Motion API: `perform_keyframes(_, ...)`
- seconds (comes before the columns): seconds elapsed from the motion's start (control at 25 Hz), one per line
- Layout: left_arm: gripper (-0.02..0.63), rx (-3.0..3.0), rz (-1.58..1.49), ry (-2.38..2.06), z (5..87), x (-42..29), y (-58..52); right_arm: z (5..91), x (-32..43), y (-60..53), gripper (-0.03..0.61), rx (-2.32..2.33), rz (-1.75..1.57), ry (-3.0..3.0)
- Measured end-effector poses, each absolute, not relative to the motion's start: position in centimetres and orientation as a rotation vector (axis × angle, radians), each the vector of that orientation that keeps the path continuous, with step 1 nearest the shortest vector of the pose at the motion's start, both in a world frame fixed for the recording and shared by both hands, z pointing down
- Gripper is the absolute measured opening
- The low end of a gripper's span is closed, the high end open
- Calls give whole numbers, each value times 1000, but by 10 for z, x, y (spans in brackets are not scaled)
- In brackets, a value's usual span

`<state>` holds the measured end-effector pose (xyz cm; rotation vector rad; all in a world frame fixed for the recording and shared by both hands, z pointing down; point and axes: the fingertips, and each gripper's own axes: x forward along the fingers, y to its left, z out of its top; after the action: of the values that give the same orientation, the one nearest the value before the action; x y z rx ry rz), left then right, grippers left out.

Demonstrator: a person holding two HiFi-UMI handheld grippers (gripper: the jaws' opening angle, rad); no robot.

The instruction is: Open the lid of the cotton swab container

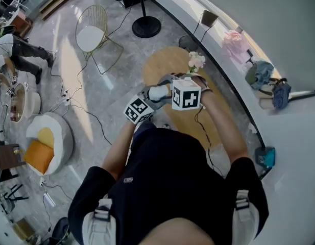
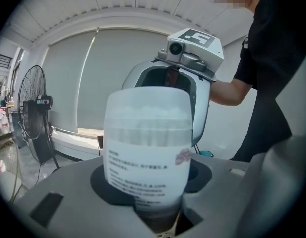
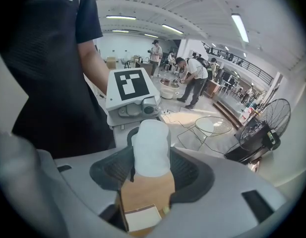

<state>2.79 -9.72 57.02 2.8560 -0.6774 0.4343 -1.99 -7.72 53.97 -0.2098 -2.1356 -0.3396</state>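
Clamping the translucent white cylindrical cotton swab container [image 2: 147, 148] at the person's twelve o'clock, the left gripper [image 2: 153, 202] steadied it while the right gripper [image 3: 152, 172], jaws apart around its lid [image 3: 152, 145], likely needed to close, then pull.

No text can be read. The label [image 2: 145, 171] on the cotton swab container [image 2: 148, 118] carries several lines of small print, too blurred to read. The cube markers [image 1: 189, 99] show black-and-white square patterns only.
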Motion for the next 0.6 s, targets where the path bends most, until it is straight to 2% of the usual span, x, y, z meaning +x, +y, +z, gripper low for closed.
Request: perform_keyframes(0.6,201,2855,487,-680,577,38,-94,541,-11,-77,249,-242,-370,-2118)
